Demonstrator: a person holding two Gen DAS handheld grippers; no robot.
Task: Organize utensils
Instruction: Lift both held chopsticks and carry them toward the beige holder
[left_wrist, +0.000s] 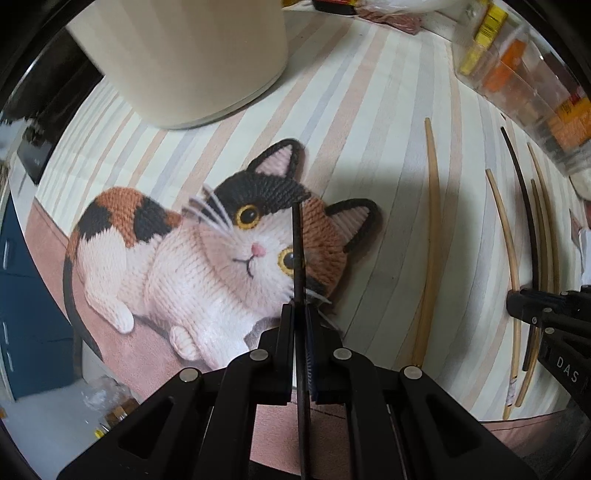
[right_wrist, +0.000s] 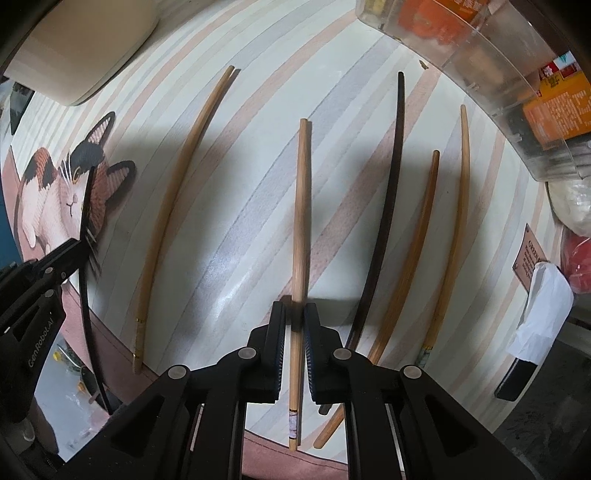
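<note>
The left gripper (left_wrist: 300, 314) is clenched on a black chopstick (left_wrist: 296, 251), holding it above the cat picture (left_wrist: 207, 258) on the striped mat (left_wrist: 369, 110). The right gripper (right_wrist: 294, 317) has a wooden chopstick (right_wrist: 301, 221) between its jaws, which have just been opening a little; the stick lies on the mat. Other chopsticks lie near it, and a cream container (left_wrist: 184, 55) stands far left.

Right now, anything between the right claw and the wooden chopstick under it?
Nothing visible. The right claw already straddles the wooden chopstick, which lies on the striped mat between its fingers. The neighbouring black chopstick lies apart to one side.
</note>
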